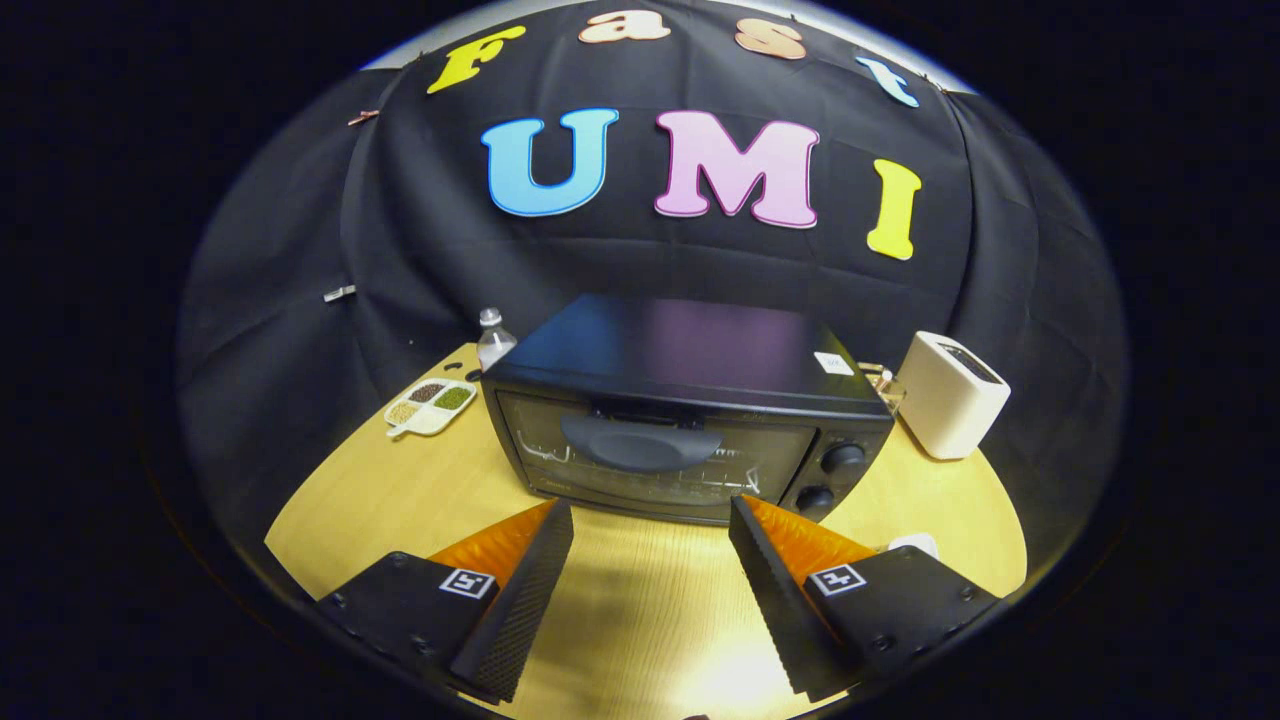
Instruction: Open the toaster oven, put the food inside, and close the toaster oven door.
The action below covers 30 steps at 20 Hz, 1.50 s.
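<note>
The black, box-shaped toaster oven [686,410] stands on the pale wooden tabletop [640,600], its glass door closed and its curved dark handle [640,445] facing you, just beyond the tips of your claw. Two round black knobs [842,458] sit one above the other on the oven's front, ahead of the right finger. Your claw [650,525] is released: the fingers [520,600] are spread wide with bare table between them, touching nothing. Past the right finger, beside the oven, stands a cream-white slot toaster [950,393]. Past the left finger lies a white divided dish of grains [430,405], and behind it a clear plastic bottle [493,340] stands against the oven's far left corner.
</note>
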{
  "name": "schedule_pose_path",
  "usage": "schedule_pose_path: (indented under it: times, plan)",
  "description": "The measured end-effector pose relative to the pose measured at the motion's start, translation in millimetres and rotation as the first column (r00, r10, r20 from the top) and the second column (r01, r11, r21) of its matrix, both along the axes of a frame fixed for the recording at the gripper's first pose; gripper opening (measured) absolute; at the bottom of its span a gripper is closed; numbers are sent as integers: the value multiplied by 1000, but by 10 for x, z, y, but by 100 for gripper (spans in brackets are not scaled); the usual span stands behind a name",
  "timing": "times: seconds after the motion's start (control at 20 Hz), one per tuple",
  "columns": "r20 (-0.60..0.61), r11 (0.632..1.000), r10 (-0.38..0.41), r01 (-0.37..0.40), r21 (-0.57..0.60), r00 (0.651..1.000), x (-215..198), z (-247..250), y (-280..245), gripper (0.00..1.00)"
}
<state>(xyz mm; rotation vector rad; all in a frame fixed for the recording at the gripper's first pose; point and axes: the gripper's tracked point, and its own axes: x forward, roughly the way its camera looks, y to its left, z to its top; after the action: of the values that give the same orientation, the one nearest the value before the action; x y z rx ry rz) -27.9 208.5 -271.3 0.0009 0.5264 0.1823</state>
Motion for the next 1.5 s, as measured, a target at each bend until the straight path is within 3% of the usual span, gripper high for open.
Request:
schedule_pose_path:
  times: [0.35,0.75,1.2,1.5]
  plan:
    - [171,999,-33,28,29,985,282,804,-446,98]
    - [357,984,-172,146,98,918,500,1821,-1352,98]
    - [461,978,-206,199,65,863,220,2443,-2021,98]
    - [493,971,-234,222,84,838,-37,2563,-2201,98]
